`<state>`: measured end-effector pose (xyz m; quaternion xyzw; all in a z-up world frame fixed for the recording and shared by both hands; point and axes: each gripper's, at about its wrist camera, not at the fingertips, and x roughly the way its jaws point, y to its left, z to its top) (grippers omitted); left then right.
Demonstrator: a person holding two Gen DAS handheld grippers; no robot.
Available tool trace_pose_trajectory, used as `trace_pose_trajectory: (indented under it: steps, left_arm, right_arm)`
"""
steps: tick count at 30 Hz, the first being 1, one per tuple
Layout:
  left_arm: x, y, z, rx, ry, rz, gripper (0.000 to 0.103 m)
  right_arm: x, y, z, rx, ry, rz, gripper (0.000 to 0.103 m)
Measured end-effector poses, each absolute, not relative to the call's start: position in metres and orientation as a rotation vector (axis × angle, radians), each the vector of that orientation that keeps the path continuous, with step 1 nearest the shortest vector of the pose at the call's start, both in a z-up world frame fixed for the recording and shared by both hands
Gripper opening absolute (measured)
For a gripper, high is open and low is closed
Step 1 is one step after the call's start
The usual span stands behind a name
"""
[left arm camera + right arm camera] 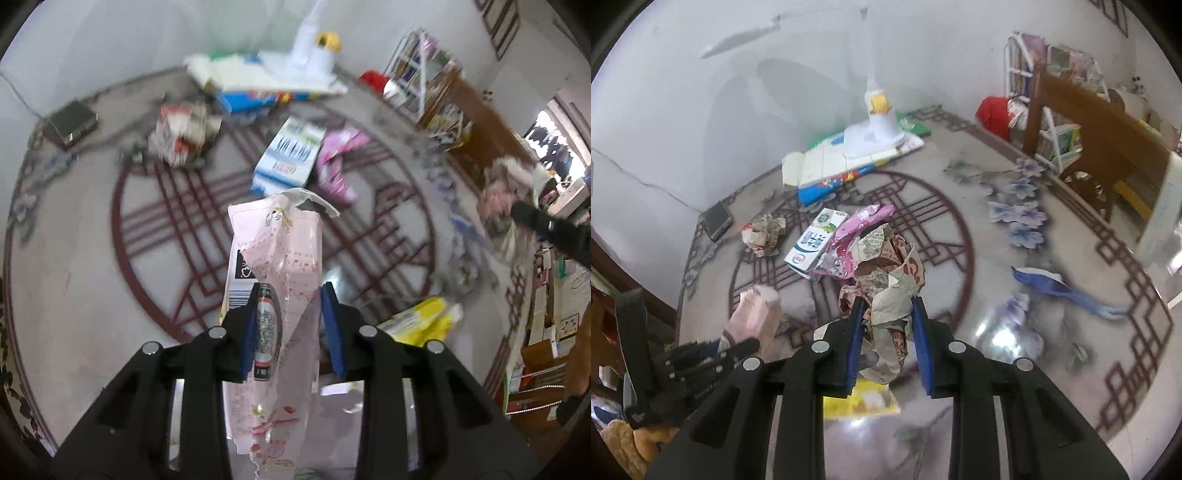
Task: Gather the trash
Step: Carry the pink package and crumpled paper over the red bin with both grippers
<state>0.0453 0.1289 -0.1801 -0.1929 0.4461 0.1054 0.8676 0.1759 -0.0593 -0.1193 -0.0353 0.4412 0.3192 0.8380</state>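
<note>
Your left gripper [288,325] jaws pinch the torn pale-pink plastic wrapper [280,266]; your right gripper [886,339] jaws clamp the crumpled newspaper ball [886,291]. Keep both squeezed firmly while carrying.

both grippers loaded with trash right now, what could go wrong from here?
1. The left gripper pinches the long pale pink plastic wrapper mid-length, so both floppy ends hang free; it could slide out or snag.
2. The right gripper clamps a loose crumpled newspaper wad; outer folds bulge past the pads and might shed.
3. With both hands full, the blue-and-white carton and the yellow packet on the floor need another pass.
</note>
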Motion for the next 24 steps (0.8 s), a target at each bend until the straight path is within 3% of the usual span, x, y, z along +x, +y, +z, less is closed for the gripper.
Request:
trace_pose_trajectory:
  steps: [11, 24]
  left_arm:
    - [0.021, 0.066, -0.108, -0.273, 0.778, 0.130, 0.031]
    - [0.014, -0.007, -0.092, -0.204, 0.738, -0.040, 0.031]
  right_arm:
    - [0.112, -0.109, -0.072, -0.023, 0.824, 0.645, 0.025]
    - [0.069, -0.181, -0.063, 0.009, 0.801, 0.494, 0.026]
